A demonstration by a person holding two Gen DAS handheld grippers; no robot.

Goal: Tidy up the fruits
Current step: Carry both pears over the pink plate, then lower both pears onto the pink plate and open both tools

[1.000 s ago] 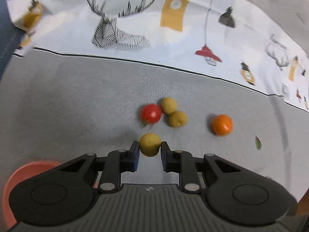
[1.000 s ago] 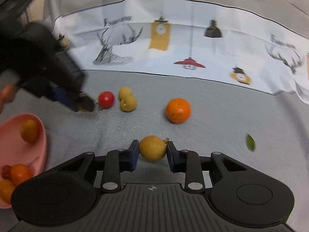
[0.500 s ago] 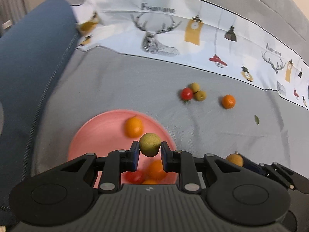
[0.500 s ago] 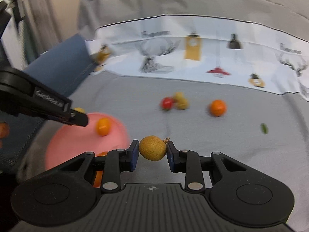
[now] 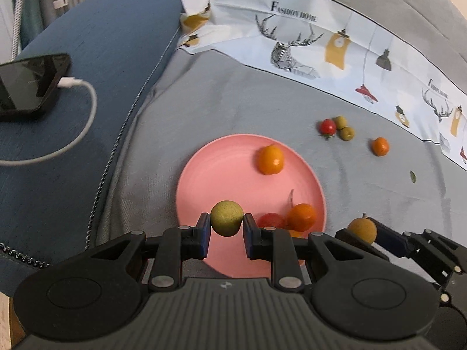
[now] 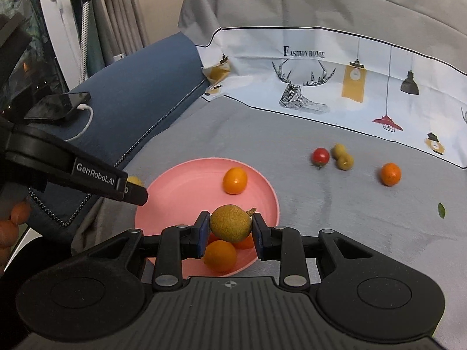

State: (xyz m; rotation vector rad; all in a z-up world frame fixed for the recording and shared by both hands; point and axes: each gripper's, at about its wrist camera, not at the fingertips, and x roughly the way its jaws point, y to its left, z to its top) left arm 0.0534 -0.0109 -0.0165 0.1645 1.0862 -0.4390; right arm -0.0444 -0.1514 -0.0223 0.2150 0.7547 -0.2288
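Over the pink plate point(image 5: 204, 175) at lower centre, the left hand-held gripper point(image 5: 226, 227) clamps a yellow-green fruit point(image 5: 226, 218); the right hand-held gripper point(image 6: 231, 230) pinches a brownish fruit point(image 6: 230, 223). Delivery step; next, I judge, both must lower and release.

phone point(image 5: 27, 83) cropped left, plate point(image 6: 181, 180) partly hidden

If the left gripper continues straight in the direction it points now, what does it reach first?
Most likely the pink plate. The left gripper, shut on a yellow-green fruit, points steeply down over the plate's near left part, which looks bare. Depth is unclear, so the exact landing spot is uncertain.
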